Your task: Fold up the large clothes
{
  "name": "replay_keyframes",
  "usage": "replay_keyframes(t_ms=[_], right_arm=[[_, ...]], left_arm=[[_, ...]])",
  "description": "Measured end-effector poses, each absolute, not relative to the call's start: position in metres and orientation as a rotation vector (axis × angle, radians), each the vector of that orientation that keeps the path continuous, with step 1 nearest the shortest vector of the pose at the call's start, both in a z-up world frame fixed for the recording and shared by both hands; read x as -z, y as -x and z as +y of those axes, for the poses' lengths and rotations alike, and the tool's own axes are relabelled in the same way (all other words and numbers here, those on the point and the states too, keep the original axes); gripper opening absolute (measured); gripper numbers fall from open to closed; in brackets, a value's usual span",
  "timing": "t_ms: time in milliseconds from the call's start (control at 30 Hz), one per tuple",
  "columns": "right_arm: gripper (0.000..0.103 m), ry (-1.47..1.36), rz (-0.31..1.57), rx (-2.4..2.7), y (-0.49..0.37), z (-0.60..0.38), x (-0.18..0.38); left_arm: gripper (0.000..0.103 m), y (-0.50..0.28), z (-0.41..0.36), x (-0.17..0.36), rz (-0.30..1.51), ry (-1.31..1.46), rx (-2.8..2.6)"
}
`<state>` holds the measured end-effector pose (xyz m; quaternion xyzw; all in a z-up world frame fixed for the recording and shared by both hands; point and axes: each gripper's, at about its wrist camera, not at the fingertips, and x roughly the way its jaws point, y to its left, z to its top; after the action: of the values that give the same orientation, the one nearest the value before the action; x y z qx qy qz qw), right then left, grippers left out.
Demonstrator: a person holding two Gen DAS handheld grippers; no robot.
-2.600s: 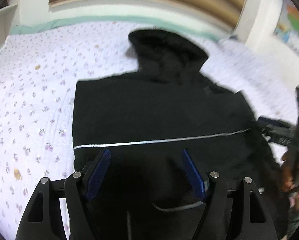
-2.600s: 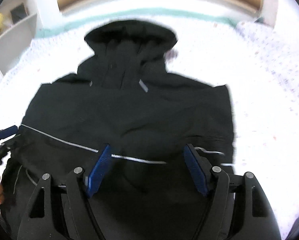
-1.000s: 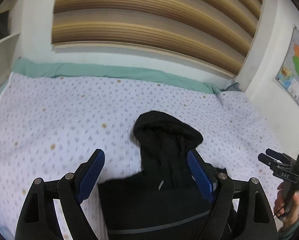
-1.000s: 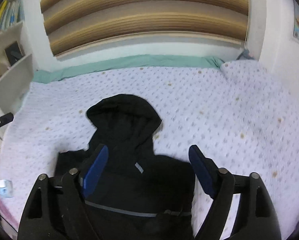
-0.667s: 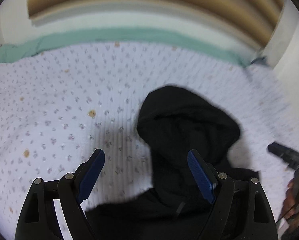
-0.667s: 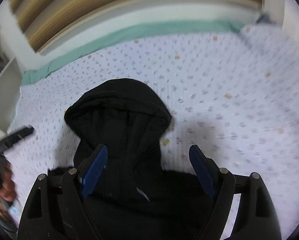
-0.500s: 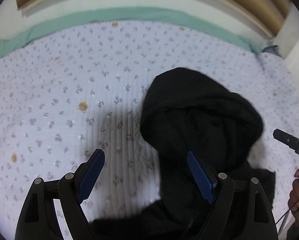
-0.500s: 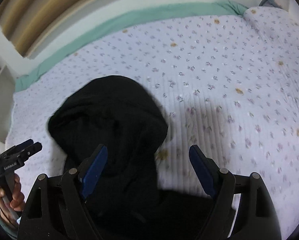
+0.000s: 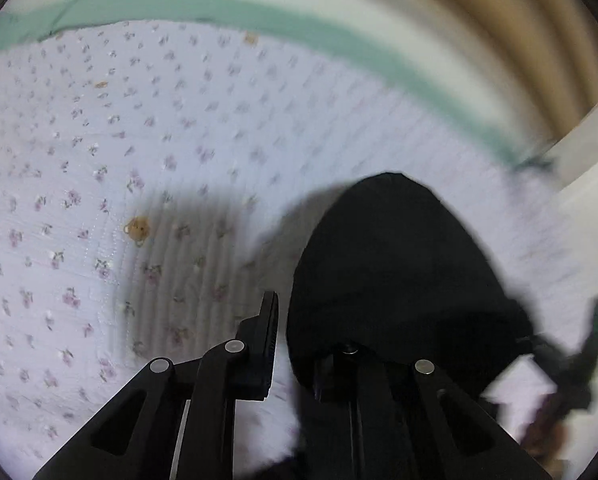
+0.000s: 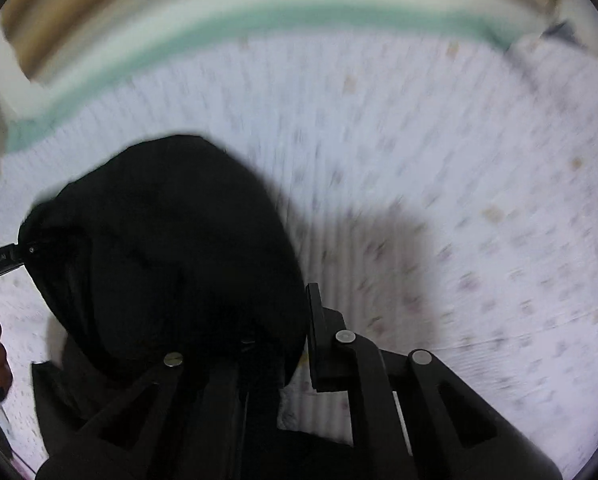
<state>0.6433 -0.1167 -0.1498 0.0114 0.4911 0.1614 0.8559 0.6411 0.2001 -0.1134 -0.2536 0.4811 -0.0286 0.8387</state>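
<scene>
Chiefly black cloth on a pale quilted bedspread.

Item one: hood of a black hooded garment (image 9: 399, 264), soft matte fabric, rounded and dome-shaped, lying on the bed with its crown toward the headboard side. It sits at the lower right of the left wrist view and the lower left of the right wrist view (image 10: 171, 248). Faint folds show along its left edge in the right wrist view; the garment's body runs out of frame below.

Item two: left gripper (image 9: 287, 344), black plastic, angular arms with round silver pivot pins. Its jaws are drawn narrow, pinching the left edge of the hood; one ribbed finger (image 9: 269, 336) stands bare against the bedspread, the other is lost against the black cloth.

Item three: right gripper (image 10: 299, 328), same make, jaws likewise drawn narrow and nipping the right edge of the hood, one finger (image 10: 317, 332) clear of the fabric.

Item four: bedspread (image 9: 119, 200), white-lilac, ribbed quilting, scattered small floral sprigs and a few tan spots.

Item five: mint-green band (image 9: 259, 12) along the bed's far edge, blurred.

Item six: tan horizontal slats (image 9: 539, 40) beyond, blurred.
</scene>
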Motion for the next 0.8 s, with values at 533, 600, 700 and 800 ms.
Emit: replay_keyframes(t_ms=[533, 600, 700, 800], right_arm=[[0.075, -0.025, 1.206, -0.307, -0.620, -0.146, 0.204], [0.078, 0.008, 1.206, -0.301, -0.605, -0.154, 0.191], [0.079, 0.085, 1.164, -0.242, -0.584, -0.160, 0.163], [0.079, 0.069, 1.082, -0.292, -0.586, -0.149, 0.128]], left_arm=[[0.053, -0.613, 0.177, 0.179, 1.185, 0.193, -0.050], [0.055, -0.596, 0.183, 0.164, 1.154, 0.203, -0.046], [0.056, -0.580, 0.181, 0.145, 1.140, 0.139, -0.109], [0.056, -0.582, 0.167, 0.109, 1.046, 0.087, -0.094]])
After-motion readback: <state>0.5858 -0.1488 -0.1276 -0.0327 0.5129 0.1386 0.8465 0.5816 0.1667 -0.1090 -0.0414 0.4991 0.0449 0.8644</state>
